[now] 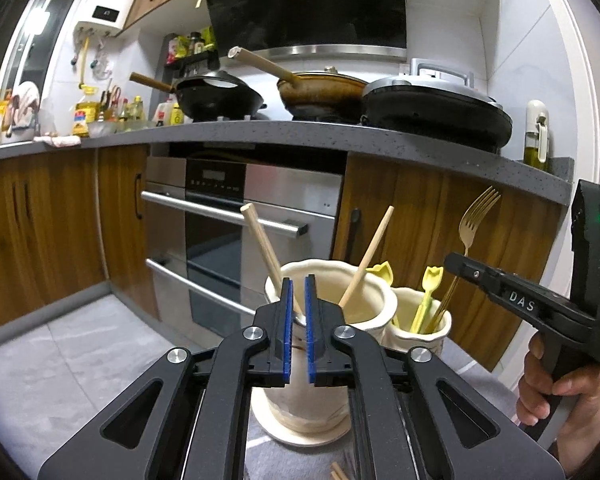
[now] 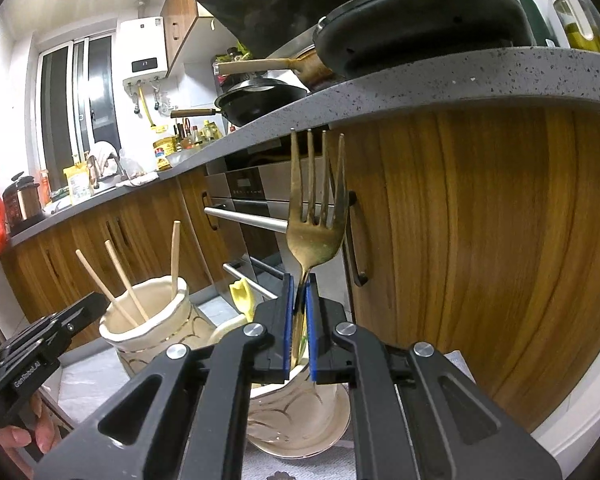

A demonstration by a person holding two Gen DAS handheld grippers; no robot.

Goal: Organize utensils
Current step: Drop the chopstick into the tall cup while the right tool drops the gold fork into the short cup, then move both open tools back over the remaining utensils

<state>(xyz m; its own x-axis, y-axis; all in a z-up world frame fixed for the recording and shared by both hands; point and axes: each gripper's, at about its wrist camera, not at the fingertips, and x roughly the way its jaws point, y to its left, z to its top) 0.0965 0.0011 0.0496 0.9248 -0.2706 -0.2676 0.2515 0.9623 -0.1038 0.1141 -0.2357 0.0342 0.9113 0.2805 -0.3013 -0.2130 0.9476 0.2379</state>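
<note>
My left gripper (image 1: 298,292) sits at the rim of a tall cream vase (image 1: 300,392), its blue pads closed on a wooden chopstick (image 1: 260,236) that slants down into the vase. A second chopstick (image 1: 370,256) leans in the same vase. My right gripper (image 2: 299,280) is shut on the handle of a gold fork (image 2: 314,236), tines up, directly above a smaller cream vase (image 2: 300,412). The fork's lower handle reaches into that vase, beside yellow utensils (image 2: 242,294). In the left wrist view, the right gripper (image 1: 450,260) and fork (image 1: 474,216) are at the right.
Both vases stand on a grey cloth-covered surface (image 1: 60,368) in front of wooden cabinet doors (image 2: 480,240) and a steel oven (image 1: 220,220). A grey countertop (image 2: 420,84) with pans overhangs just above the fork. Loose chopstick ends (image 1: 336,472) lie near the front. A hand (image 1: 560,384) holds the right gripper.
</note>
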